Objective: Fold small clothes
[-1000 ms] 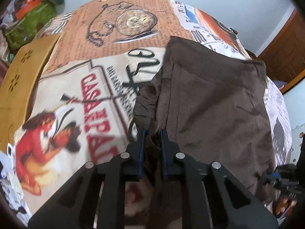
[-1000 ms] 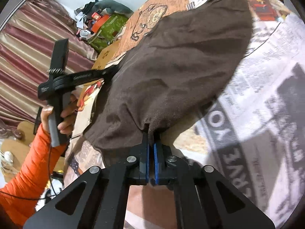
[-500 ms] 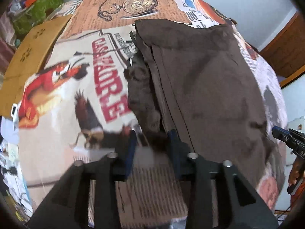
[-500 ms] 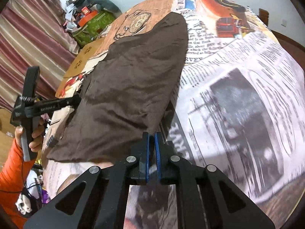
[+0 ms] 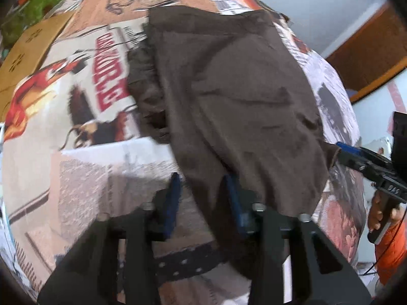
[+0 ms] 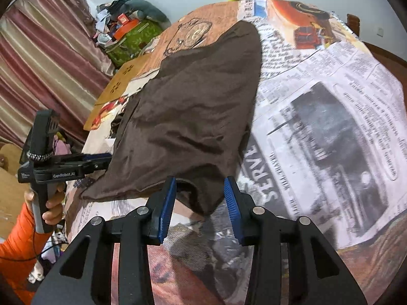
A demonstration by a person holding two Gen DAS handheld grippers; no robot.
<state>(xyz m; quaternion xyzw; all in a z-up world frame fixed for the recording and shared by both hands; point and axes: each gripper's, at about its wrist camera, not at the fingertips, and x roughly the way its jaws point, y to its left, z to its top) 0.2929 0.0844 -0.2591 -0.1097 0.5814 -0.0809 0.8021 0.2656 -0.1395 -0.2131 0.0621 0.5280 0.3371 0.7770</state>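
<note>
"GenRobot.AI" label [image 6: 64, 175] on left gripper [image 6: 108, 158]

Right gripper [image 6: 199, 198] angles downward, fingers opening; left gripper [image 5: 202, 198] angles steeply down, fingers closing.

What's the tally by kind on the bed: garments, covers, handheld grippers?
Brown fabric garment, lying flat: 1
Newspaper-print bed cover: 1
Black handheld grippers with blue pads: 2, the left gripper closing and the right gripper opening, each with a garment edge between its pads.
Total: 4
</note>
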